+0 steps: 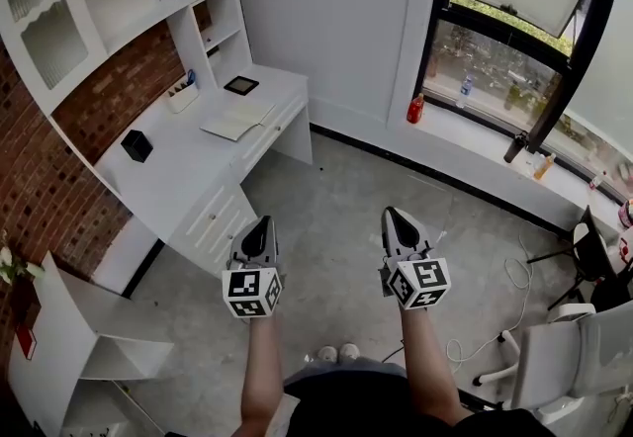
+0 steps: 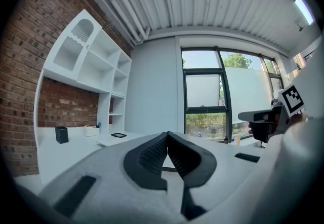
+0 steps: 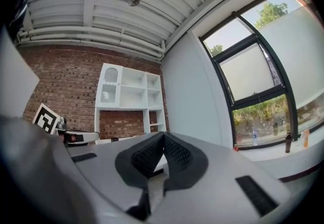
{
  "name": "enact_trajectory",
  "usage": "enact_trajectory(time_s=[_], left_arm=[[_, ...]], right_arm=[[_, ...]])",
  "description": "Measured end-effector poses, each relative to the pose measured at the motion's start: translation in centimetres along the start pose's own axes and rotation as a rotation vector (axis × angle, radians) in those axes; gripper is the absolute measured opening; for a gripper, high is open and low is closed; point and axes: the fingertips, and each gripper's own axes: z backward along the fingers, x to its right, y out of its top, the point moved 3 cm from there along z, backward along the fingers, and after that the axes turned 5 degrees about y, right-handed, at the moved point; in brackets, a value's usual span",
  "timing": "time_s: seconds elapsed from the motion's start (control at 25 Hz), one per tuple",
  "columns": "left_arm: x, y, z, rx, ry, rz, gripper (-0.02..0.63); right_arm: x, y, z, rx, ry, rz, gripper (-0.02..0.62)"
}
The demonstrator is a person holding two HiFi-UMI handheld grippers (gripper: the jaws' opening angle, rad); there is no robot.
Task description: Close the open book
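**Operator:** Where is the book?

**Guide:** The open book (image 1: 237, 119) lies flat on the white counter (image 1: 178, 168), well ahead and to the left of your left gripper (image 1: 260, 223). It is nearer that one than your right gripper (image 1: 398, 216).

**Operator:** And the grippers?

**Guide:** Both have their jaws together and empty, held level over the floor. I'd judge it a carrying pose, since you're too far away to reach.

One desk (image 1: 188, 178) holds one open book (image 1: 237, 119), one black box (image 1: 136, 145), one pen tray (image 1: 181, 97), one dark tablet (image 1: 241, 85).
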Motion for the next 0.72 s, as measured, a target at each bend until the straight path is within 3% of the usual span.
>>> enact_trajectory(time_s=[0.36,0.72], left_arm=[[1.7,-2.1,-0.2,-0.059,-0.026,0.002,0.009],[2.1,-1.5,0.0,-0.055,-0.004,-0.016,0.009]], right_arm=[[0.5,-0.7,1.1,-0.035,0.003,0.020,-0.002],[1.1,-0.1,0.6,-0.013,0.053,0.002,0.094]])
